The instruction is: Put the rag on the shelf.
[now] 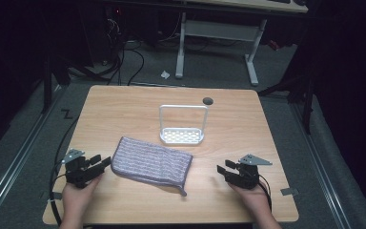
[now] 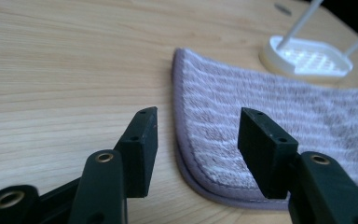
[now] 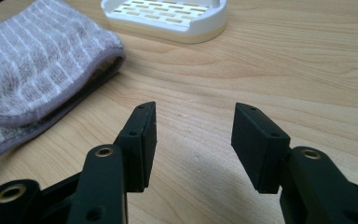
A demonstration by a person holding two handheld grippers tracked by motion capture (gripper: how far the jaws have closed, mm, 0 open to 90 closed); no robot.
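1 towel [image 1: 151, 163], 1 rack [image 1: 182, 125], 2 wide-jawed grippers.

Dim room, evenly lit table [image 1: 138, 102]

Surroundings in the high view sink into near-black; gripper views are bright, their far edges soft, with faint shadows under the jaws.

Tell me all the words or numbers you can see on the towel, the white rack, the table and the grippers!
There are none to read.
Striped towel: woven lines, no label showing.
White rack: plain, with slots in its base.
Wooden table: bare wood grain.
Left gripper and right gripper: black jaws with screw holes, no markings.
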